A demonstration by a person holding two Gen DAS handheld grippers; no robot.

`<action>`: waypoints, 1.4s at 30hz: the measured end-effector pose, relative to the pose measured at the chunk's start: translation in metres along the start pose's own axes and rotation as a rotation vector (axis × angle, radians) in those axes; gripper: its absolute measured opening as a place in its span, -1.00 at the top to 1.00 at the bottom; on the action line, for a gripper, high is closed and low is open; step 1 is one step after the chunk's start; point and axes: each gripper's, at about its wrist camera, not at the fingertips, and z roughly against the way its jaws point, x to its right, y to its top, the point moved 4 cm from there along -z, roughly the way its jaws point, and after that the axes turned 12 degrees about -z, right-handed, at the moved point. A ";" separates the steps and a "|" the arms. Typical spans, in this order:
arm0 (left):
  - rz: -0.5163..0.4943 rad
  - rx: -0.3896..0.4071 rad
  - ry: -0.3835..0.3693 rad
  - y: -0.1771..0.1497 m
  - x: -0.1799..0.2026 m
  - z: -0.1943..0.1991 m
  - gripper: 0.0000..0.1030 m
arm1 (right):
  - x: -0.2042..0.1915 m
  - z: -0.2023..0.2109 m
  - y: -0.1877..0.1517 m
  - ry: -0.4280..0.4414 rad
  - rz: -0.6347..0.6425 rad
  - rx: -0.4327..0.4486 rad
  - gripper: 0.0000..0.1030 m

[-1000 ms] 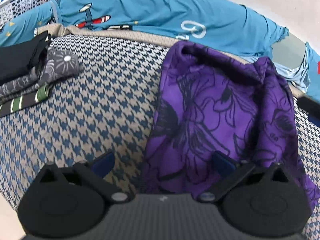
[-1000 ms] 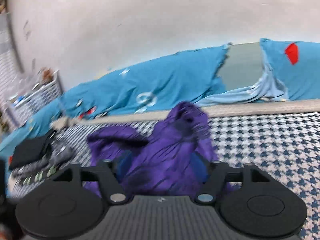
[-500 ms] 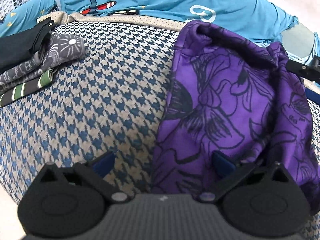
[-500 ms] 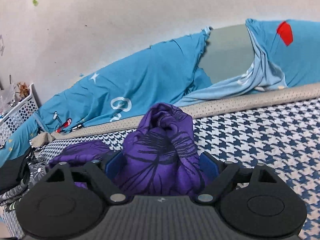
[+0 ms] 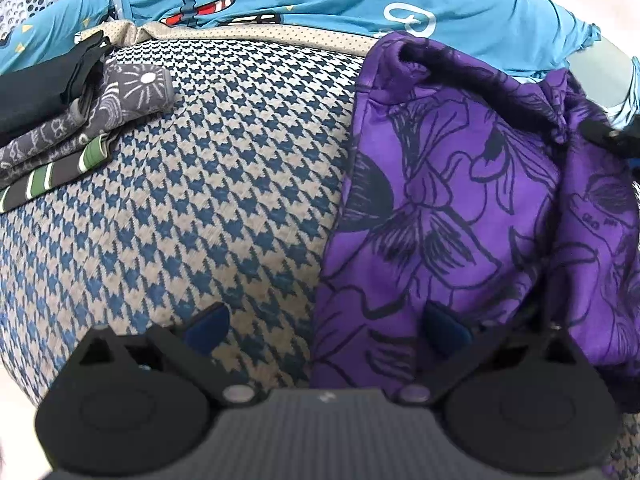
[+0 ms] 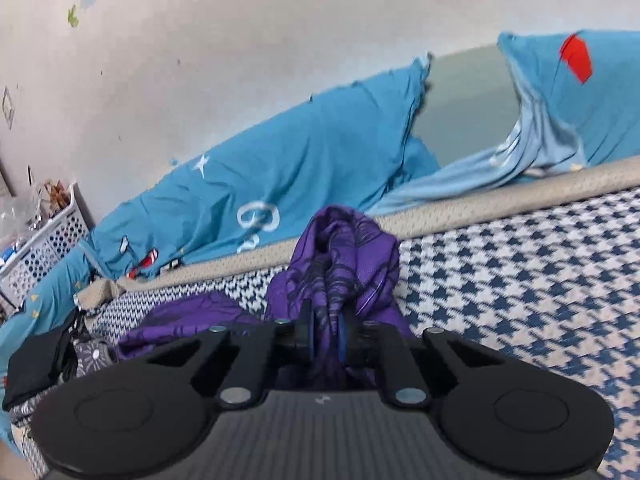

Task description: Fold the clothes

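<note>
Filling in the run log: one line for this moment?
right gripper: shut on purple floral garment | left gripper: open, at garment edge | folded stack: beside | surface: houndstooth cover

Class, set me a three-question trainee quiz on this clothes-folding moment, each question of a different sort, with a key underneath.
1. True or false: the right gripper is shut on the purple flower-print garment.
2. Multiple choice: the left gripper is A) shut on cloth, B) open, with one finger over the garment, C) out of view.
3. Fill in: the stack of folded dark clothes lies on the blue-and-beige houndstooth cover, to the ____ of the garment in the left wrist view.

Key: 1 true; 2 B; 3 left.
</note>
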 end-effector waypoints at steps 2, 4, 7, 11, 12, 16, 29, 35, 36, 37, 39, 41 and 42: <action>0.003 0.000 0.011 0.000 -0.001 0.001 -1.00 | 0.000 0.016 0.007 -0.006 -0.015 0.038 0.79; 0.004 0.005 0.018 0.001 -0.001 0.003 -1.00 | 0.000 0.033 0.014 -0.017 -0.020 0.070 0.79; 0.002 0.014 0.032 0.000 -0.001 0.006 -1.00 | 0.003 0.061 0.022 -0.042 -0.026 0.114 0.79; 0.002 0.043 0.033 0.000 -0.002 0.014 -1.00 | 0.013 0.099 0.029 -0.093 -0.032 0.173 0.80; 0.000 0.052 0.037 0.000 -0.002 0.016 -1.00 | 0.019 0.110 0.031 -0.112 -0.036 0.190 0.80; -0.019 0.074 0.043 -0.005 0.002 0.022 -1.00 | 0.042 0.145 0.036 -0.172 -0.056 0.236 0.80; -0.099 0.142 0.060 -0.024 0.026 0.042 -1.00 | 0.118 0.210 0.037 -0.356 -0.181 0.215 0.45; -0.092 0.144 0.047 -0.030 0.029 0.043 -1.00 | 0.130 0.224 0.021 -0.411 -0.188 0.148 0.26; -0.091 0.143 0.045 -0.031 0.030 0.043 -1.00 | 0.132 0.224 0.018 -0.419 -0.191 0.127 0.23; -0.091 0.143 0.043 -0.032 0.030 0.043 -1.00 | 0.134 0.224 0.013 -0.427 -0.199 0.099 0.20; -0.090 0.143 0.038 -0.034 0.031 0.044 -1.00 | 0.136 0.224 0.005 -0.443 -0.215 0.044 0.14; -0.089 0.142 0.034 -0.035 0.032 0.044 -1.00 | 0.135 0.227 -0.002 -0.466 -0.218 -0.005 0.14; -0.088 0.142 0.032 -0.036 0.033 0.044 -1.00 | 0.131 0.228 -0.005 -0.472 -0.202 -0.025 0.12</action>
